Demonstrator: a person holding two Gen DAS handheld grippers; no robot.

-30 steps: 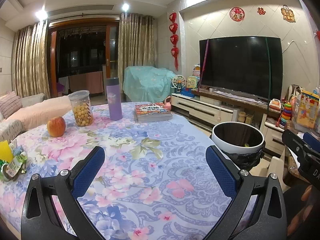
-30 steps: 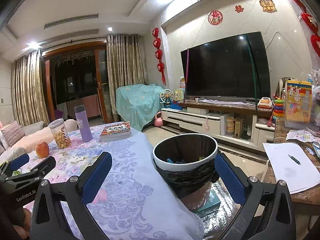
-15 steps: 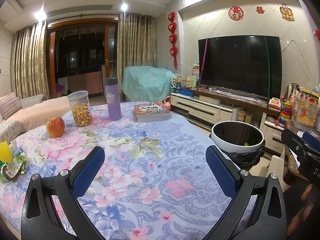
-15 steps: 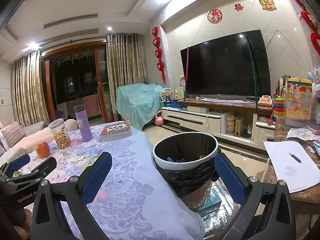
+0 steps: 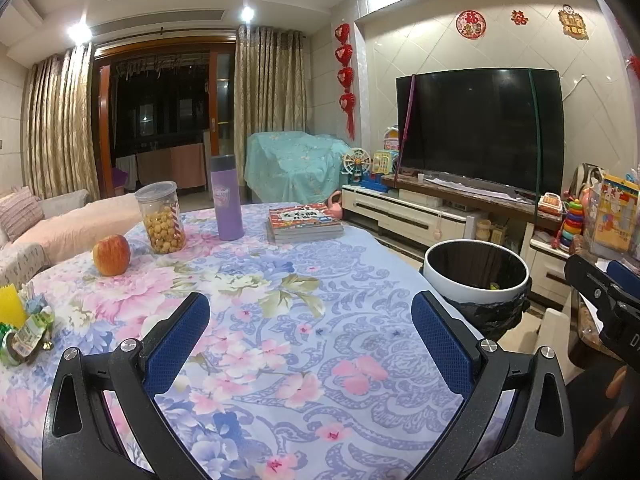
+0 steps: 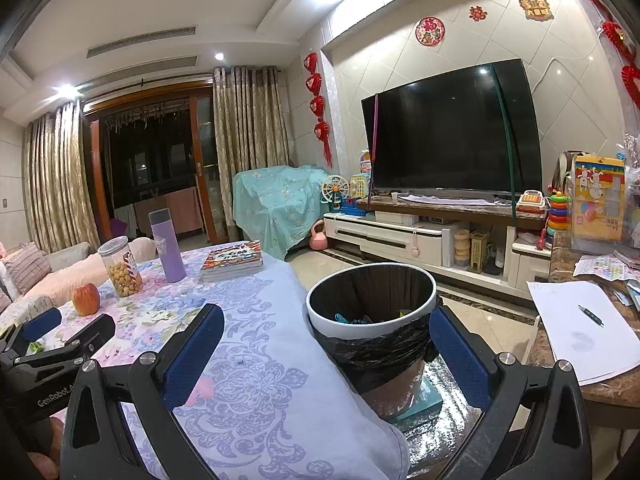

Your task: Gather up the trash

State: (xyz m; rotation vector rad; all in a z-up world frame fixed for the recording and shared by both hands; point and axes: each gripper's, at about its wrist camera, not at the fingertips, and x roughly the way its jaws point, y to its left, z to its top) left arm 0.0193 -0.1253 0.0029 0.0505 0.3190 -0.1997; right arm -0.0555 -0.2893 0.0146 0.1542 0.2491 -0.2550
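Note:
A white trash bin (image 6: pixel 370 312) with a black liner stands on the floor beside the table's right edge and holds several bits of trash. It also shows in the left wrist view (image 5: pixel 476 280). Wrappers (image 5: pixel 26 336) lie at the table's left edge by a yellow object (image 5: pixel 11 310). My left gripper (image 5: pixel 310 336) is open and empty above the floral tablecloth (image 5: pixel 280 320). My right gripper (image 6: pixel 326 344) is open and empty, just short of the bin, with its right finger beside the liner.
On the table stand an apple (image 5: pixel 112 255), a snack jar (image 5: pixel 161 218), a purple bottle (image 5: pixel 227 198) and a stack of books (image 5: pixel 305 222). A side table with paper and a pen (image 6: pixel 584 328) is at the right. A TV (image 6: pixel 452 132) on its cabinet is behind.
Both grippers have stayed open and nearly still; the views have only drifted slightly.

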